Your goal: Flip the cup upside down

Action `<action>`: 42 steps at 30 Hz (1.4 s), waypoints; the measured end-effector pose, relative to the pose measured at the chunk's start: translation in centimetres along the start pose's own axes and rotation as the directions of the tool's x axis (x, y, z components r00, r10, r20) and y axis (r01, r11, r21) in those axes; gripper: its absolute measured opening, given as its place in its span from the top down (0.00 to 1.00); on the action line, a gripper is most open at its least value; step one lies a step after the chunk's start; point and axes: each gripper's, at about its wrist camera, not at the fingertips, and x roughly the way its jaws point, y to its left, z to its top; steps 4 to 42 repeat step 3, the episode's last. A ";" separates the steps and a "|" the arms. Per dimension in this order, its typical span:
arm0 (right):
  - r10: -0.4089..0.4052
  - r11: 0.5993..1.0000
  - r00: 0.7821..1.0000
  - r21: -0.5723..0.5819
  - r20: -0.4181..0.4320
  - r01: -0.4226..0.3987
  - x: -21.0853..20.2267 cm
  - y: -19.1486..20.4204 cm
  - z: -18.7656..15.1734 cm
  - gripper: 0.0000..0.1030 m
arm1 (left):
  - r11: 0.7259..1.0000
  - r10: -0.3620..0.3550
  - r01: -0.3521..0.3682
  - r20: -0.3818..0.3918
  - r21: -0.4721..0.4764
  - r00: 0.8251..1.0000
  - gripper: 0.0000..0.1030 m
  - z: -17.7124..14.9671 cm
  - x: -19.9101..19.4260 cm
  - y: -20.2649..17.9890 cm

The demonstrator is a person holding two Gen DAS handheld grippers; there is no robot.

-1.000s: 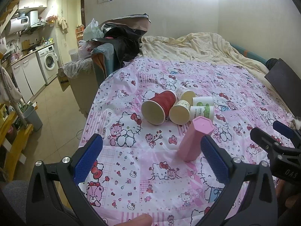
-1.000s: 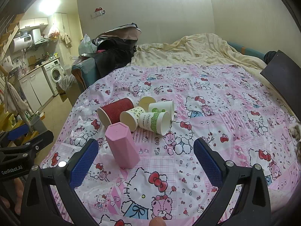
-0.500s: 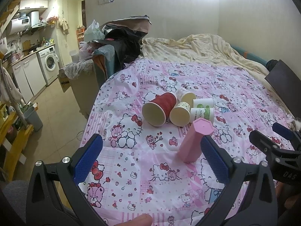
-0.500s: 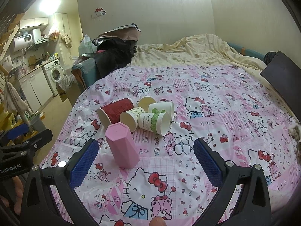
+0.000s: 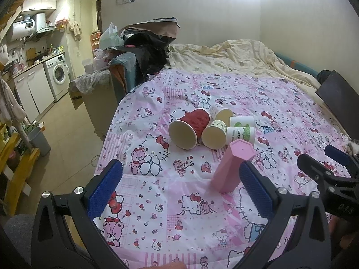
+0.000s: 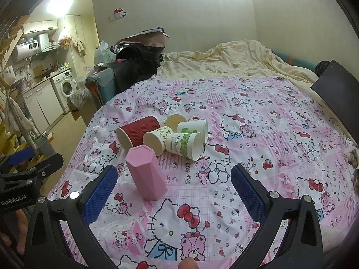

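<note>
1. Right now, from your left wrist view, your left gripper point(image 5: 179, 188) hangs above the near edge of the Hello Kitty bedspread point(image 5: 157, 201), jaws spread wide with nothing between the blue pads point(image 5: 105, 188). The pink hexagonal cup point(image 5: 232, 164) stands closed end up, leaning slightly, just beyond your right-hand pad and not touched by it. Past it, a cluster of paper cups lies on its side: a red ribbed paper cup point(image 5: 190, 127) with its mouth toward you, a dotted paper cup point(image 5: 214, 132) touching it, and two green-printed paper cups point(image 5: 241, 133) behind. Your right gripper point(image 5: 332, 168) shows at the right edge. A washing machine point(image 5: 57, 77) stands in the kitchen corner far left.

2. Now from your right wrist view, your right gripper point(image 6: 174, 186) is likewise released, jaws wide apart over the bedspread point(image 6: 246, 134) and holding nothing. The pink hexagonal cup point(image 6: 145, 174) stands closed end up just beyond your left pad point(image 6: 99, 192), apart from it. The red ribbed paper cup point(image 6: 139, 131), dotted paper cup point(image 6: 158, 137) and green-printed paper cups point(image 6: 186, 143) lie bunched together just behind. Your left gripper point(image 6: 27, 168) sits at the left edge.
</note>
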 end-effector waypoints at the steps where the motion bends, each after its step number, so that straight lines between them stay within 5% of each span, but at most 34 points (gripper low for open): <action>1: 0.000 1.000 1.000 -0.001 0.000 0.000 0.0 0.0 0.0 0.00 | 1.000 0.004 -0.004 -0.004 0.005 1.000 0.00 -0.1 0.1 -0.1; 42: 0.000 1.000 1.000 0.000 0.000 0.000 0.0 0.0 0.0 0.00 | 1.000 -0.006 0.006 -0.008 0.001 1.000 0.00 -0.1 0.0 -0.1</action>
